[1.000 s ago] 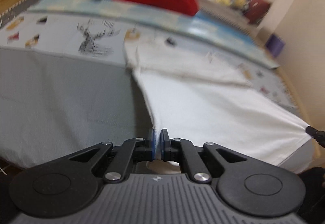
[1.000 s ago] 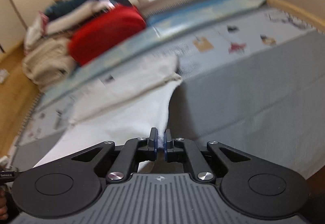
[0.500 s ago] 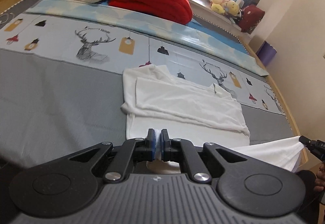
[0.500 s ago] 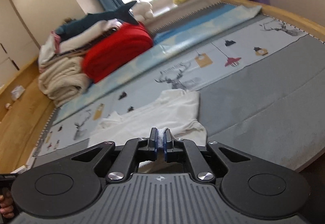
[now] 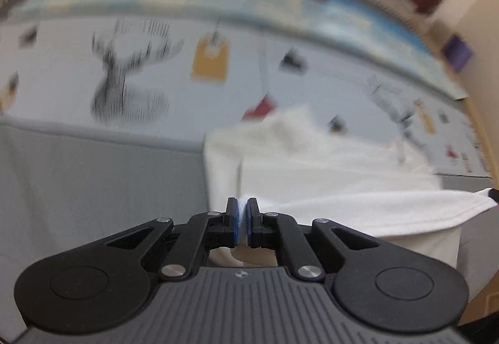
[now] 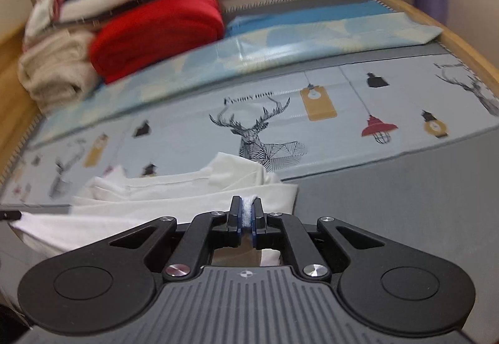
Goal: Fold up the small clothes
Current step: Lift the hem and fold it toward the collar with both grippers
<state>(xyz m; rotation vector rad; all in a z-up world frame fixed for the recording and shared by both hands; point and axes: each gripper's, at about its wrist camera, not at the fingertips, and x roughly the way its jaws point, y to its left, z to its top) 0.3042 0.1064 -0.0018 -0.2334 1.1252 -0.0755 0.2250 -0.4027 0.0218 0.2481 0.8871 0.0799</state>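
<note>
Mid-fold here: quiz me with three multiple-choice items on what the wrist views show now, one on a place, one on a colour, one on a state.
1. Where does the white garment lie?
A. on the wooden floor
B. on the bed mat, below the deer print
C. on top of the red blanket

2. What colour is the folded blanket by the beige towels?
A. red
B. green
C. black

3. How does the right gripper stand?
A. wide open, empty
B. shut, empty
C. shut on white cloth

Answers: 1 B, the garment rests on the mat under the deer; 2 A, it is plainly red; 3 C, white fabric shows between its pads.
</note>
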